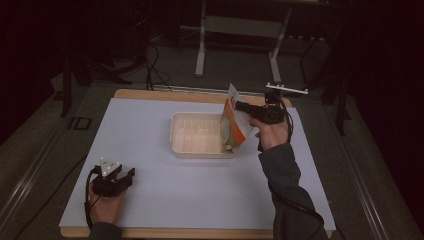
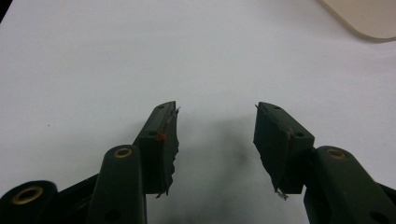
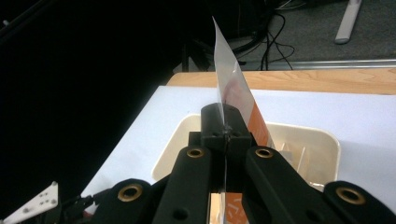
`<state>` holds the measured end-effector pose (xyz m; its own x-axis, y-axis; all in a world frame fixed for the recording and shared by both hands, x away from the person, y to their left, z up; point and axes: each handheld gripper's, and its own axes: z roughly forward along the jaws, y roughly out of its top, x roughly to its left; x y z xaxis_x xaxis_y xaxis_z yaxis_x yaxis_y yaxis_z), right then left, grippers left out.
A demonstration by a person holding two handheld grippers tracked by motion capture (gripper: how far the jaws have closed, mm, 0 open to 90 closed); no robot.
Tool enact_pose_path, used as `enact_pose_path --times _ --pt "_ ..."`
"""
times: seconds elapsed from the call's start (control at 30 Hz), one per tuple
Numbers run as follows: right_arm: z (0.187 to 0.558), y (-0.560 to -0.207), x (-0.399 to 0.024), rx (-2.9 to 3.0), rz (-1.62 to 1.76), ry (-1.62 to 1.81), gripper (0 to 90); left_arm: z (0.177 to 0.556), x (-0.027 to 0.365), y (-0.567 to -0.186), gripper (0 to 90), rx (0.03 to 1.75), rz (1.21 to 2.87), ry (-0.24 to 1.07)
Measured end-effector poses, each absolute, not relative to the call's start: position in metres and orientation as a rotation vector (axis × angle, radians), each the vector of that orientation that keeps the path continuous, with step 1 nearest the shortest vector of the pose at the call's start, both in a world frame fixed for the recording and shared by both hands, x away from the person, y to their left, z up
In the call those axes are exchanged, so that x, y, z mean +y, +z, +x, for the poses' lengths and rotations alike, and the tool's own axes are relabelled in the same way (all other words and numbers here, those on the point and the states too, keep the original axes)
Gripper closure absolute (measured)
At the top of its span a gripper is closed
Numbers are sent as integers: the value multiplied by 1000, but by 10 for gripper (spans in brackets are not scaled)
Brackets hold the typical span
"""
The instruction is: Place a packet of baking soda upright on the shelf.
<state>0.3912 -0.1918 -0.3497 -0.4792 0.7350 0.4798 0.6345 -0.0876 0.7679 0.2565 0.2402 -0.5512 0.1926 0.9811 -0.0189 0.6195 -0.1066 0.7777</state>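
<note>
An orange and white pouch (image 1: 233,122) hangs over the right end of a cream plastic tray (image 1: 186,149) in the middle of the white mat. My right gripper (image 1: 241,106) is shut on the pouch's upper edge and holds it tilted, its lower end down inside the tray. In the right gripper view the pouch (image 3: 233,88) rises thin and upright out of the closed gripper (image 3: 224,122), with the tray (image 3: 170,154) below it. My left gripper (image 1: 129,175) rests on the mat at the front left, open. Its jaws (image 2: 215,133) stand wide apart over bare mat with nothing between them.
The white mat (image 1: 150,200) covers a wooden table (image 1: 165,94) whose edge shows at the back. A corner of the tray (image 2: 369,18) shows in the left gripper view. Grey stand legs (image 1: 201,50) and cables (image 1: 152,65) lie on the dark floor behind the table.
</note>
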Motion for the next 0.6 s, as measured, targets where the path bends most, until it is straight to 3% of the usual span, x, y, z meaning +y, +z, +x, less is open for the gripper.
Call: enact_pose_path --times 0.6 --pt "404 -365 -184 1953 1601 1672 900 257 240 -551 492 1500 1809 697"
